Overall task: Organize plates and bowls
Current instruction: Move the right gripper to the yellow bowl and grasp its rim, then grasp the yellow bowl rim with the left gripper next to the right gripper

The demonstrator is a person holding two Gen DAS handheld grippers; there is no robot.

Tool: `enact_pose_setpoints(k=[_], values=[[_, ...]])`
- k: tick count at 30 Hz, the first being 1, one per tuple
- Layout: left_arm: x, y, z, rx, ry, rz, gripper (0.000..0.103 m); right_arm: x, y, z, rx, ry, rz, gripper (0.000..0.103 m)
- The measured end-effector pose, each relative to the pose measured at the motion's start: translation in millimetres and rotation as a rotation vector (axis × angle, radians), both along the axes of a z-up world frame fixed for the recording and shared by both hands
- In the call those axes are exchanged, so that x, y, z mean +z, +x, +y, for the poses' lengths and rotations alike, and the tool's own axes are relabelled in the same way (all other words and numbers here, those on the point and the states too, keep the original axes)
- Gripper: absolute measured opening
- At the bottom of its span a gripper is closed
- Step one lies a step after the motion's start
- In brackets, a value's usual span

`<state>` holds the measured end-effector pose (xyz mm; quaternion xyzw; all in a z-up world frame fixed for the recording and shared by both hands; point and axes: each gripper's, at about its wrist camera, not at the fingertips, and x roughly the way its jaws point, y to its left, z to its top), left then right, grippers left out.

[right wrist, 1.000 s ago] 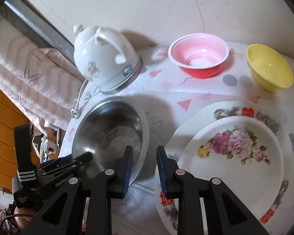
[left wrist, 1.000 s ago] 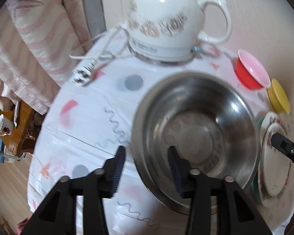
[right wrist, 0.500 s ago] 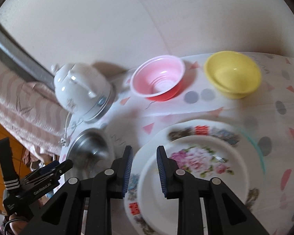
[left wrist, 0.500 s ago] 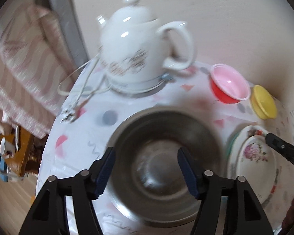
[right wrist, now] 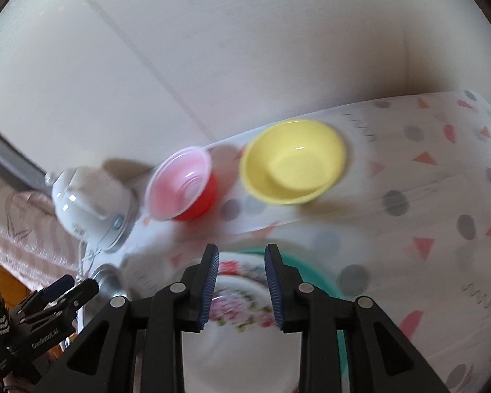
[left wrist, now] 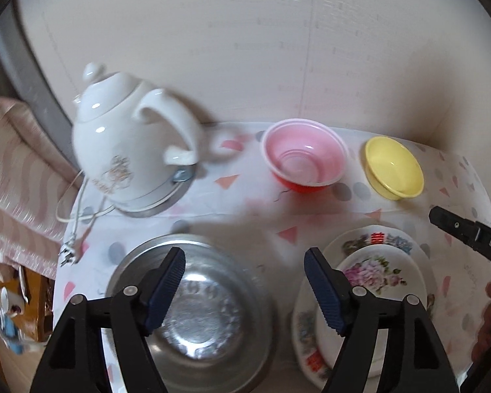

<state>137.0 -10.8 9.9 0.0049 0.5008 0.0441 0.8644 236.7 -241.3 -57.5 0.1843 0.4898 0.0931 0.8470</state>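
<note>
both grippers angled down: left gripper [left wrist: 244,263] over steel bowl [left wrist: 193,311], right gripper [right wrist: 240,258] over plates [right wrist: 242,298]

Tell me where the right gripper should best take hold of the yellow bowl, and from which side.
Probably the rim. The yellow bowl sits upright and open, apart from the pink bowl, with bare cloth around it. The right gripper, jaws opening and empty, could descend from above onto the near rim, one finger inside, one outside the thin flared wall.
</note>
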Motion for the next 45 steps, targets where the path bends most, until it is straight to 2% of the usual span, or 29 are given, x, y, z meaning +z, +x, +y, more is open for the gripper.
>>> enact_pose_setpoints(k=[8, 17, 24, 31, 34, 37, 39, 45], values=[[-7, 17, -24, -0.021, 0.000, 0.032, 0.076, -14, 17, -41, -0.076, -0.010, 0.036, 0.031], [-12, 35, -43, -0.032, -0.008, 0.066, 0.078, -24, 49, -63, -0.110, 0.002, 0.066, 0.034], [-13, 44, -51, -0.029, -0.019, 0.076, 0.078, -32, 81, -68, -0.119, 0.000, 0.085, 0.034], [-16, 57, -62, -0.038, -0.041, 0.089, 0.078, -59, 102, -70, -0.119, 0.009, 0.146, 0.034], [-19, 62, -70, -0.042, -0.040, 0.098, 0.078, -67, 102, -69, -0.101, 0.014, 0.144, 0.034], [-22, 69, -79, -0.053, -0.038, 0.109, 0.078, -70, 98, -70, -0.081, 0.019, 0.124, 0.026], [-23, 74, -85, -0.064, -0.040, 0.108, 0.078, -71, 94, -72, -0.067, 0.026, 0.124, 0.017], [-27, 90, -112, -0.126, -0.077, 0.108, 0.078, -72, 71, -87, -0.076, 0.057, 0.123, 0.016]])
